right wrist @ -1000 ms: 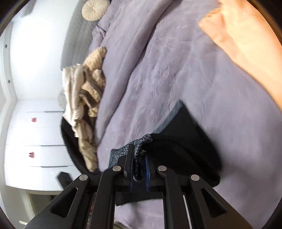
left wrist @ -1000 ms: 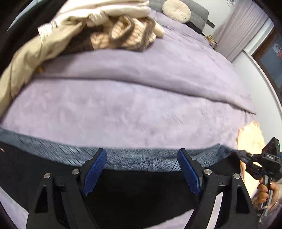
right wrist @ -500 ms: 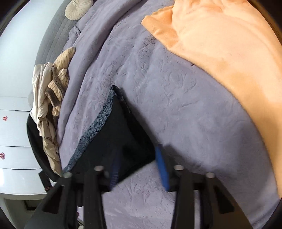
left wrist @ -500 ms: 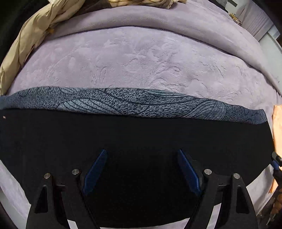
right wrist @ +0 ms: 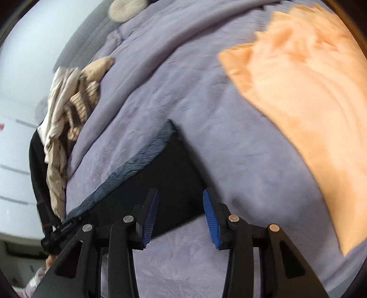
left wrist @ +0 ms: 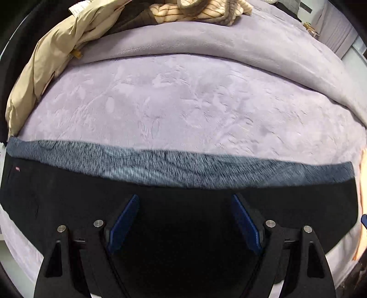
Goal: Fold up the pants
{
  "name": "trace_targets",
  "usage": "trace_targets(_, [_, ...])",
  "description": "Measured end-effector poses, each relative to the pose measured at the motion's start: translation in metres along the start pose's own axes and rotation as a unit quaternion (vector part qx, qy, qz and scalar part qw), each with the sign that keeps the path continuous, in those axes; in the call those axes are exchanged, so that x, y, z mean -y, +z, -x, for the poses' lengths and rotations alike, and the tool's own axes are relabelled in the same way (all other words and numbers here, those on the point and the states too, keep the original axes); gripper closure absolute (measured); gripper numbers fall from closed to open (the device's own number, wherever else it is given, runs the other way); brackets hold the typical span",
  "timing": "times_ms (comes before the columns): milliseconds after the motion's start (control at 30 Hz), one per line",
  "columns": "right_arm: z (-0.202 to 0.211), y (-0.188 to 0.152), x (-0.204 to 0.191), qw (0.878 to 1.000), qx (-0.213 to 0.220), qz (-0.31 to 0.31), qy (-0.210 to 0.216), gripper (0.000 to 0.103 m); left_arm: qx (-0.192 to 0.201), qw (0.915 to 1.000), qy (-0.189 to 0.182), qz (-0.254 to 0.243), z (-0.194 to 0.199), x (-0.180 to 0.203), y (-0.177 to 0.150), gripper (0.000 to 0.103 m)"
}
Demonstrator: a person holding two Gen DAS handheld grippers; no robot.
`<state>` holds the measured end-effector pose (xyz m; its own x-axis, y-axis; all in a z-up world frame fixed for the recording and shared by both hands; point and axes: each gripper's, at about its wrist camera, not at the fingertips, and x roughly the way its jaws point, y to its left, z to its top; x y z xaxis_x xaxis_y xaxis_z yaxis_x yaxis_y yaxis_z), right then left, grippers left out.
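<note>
The black pants [left wrist: 174, 206] lie flat across the near edge of the lavender bedspread [left wrist: 183, 110], their grey patterned band [left wrist: 183, 167] running along the far side. A second ago the right gripper [right wrist: 181, 215] was clamped on a bunched corner of the fabric; its jaws have just been opening, and they now stand apart over that corner with nothing pressed between the blue pads [right wrist: 212, 216]. The corner is down on the bed, so this fold appears to be laid. The left gripper [left wrist: 183, 220] has its jaws wide apart, as they were a second ago, and has come down over the middle of the garment, which now fills the lower half of its view; whether the tips touch the cloth cannot be told from here, since black fabric meets black fingers. With both tongs empty, the likely next job is smoothing or a fresh grasp for a further fold. Counted: one pair of pants, two grippers, one orange blanket [right wrist: 305, 103] well to the right, one heap of beige and striped clothes [right wrist: 68, 110] at the far left of the bed, and one round cushion [right wrist: 127, 9] by the headboard.
</note>
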<state>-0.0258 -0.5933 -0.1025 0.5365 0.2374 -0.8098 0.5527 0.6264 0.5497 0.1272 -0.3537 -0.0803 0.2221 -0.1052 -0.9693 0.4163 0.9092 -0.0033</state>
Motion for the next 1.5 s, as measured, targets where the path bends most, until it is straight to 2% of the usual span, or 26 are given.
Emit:
trace_targets(100, [-0.051,0.015,-0.037,0.997,-0.031,0.067,-0.002,0.059,0.0,0.9998,0.015,0.015,-0.023,0.003,0.016,0.02])
trace_targets(133, [-0.069,0.019,-0.043,0.996,-0.041,0.079,-0.01,0.059,0.003,0.9997,0.021,0.014,-0.027,0.004,0.019,0.018])
trace_targets(167, [-0.087,0.024,-0.046,0.995,-0.051,0.088,-0.021,0.059,0.008,0.9996,0.026,0.012,-0.031,0.007,0.022,0.011])
trace_targets(233, [-0.112,0.031,-0.051,0.992,-0.051,0.107,-0.045,0.061,0.021,0.999,0.039,-0.002,-0.037,0.014,0.03,0.008])
trace_targets(300, [-0.12,0.04,-0.05,0.991,-0.044,0.114,-0.058,0.063,0.024,0.9986,0.044,-0.017,-0.043,0.017,0.035,0.008])
trace_targets(367, [-0.117,0.048,-0.044,0.993,-0.039,0.097,-0.06,0.066,0.02,0.9991,0.036,-0.012,-0.044,0.014,0.041,0.008])
trace_targets(433, [-0.102,0.054,-0.036,0.996,-0.024,0.069,-0.059,0.063,0.016,0.9993,0.034,-0.006,-0.038,0.007,0.048,0.008])
trace_targets(567, [-0.065,0.052,-0.013,1.0,-0.017,0.005,-0.019,0.058,0.016,0.9991,0.038,-0.009,-0.017,-0.018,0.048,0.008])
trace_targets(667, [-0.038,0.033,0.005,1.0,-0.007,-0.025,0.0,0.058,0.018,0.9987,0.048,-0.011,-0.002,-0.035,0.036,0.008])
trace_targets(833, [0.0,-0.014,0.041,0.994,0.013,-0.105,0.028,0.058,0.006,0.9972,0.075,-0.004,0.002,-0.059,-0.004,0.008])
trace_targets(967, [-0.008,-0.039,0.066,0.985,0.0,-0.164,0.058,0.058,-0.018,0.9951,0.092,0.033,-0.006,-0.094,-0.039,0.008])
trace_targets(1067, [-0.023,-0.041,0.074,0.978,-0.007,-0.189,0.089,0.058,-0.02,0.9945,0.069,0.076,-0.014,-0.111,-0.046,0.008])
trace_targets(1200, [-0.045,-0.034,0.084,0.969,-0.012,-0.226,0.097,0.058,-0.021,0.9941,0.073,0.078,-0.02,-0.112,-0.046,0.008])
trace_targets(1233, [-0.046,-0.032,0.086,0.966,-0.01,-0.237,0.101,0.071,-0.02,0.9941,0.076,0.075,-0.02,-0.112,-0.045,0.008])
trace_targets(1267, [-0.045,-0.031,0.086,0.965,-0.009,-0.241,0.103,0.079,-0.019,0.9941,0.077,0.074,-0.018,-0.109,-0.047,0.008])
trace_targets(1367, [-0.029,-0.024,0.076,0.971,0.006,-0.208,0.118,0.084,-0.021,0.9942,0.072,0.076,-0.022,-0.114,-0.044,0.008])
trace_targets(1433, [-0.031,-0.021,0.071,0.979,-0.005,-0.186,0.088,0.084,-0.024,0.9941,0.072,0.077,-0.018,-0.112,-0.048,0.008])
trace_targets(1500, [-0.039,-0.021,0.072,0.978,-0.023,-0.194,0.071,0.082,-0.027,0.9938,0.08,0.072,-0.015,-0.121,-0.047,0.008])
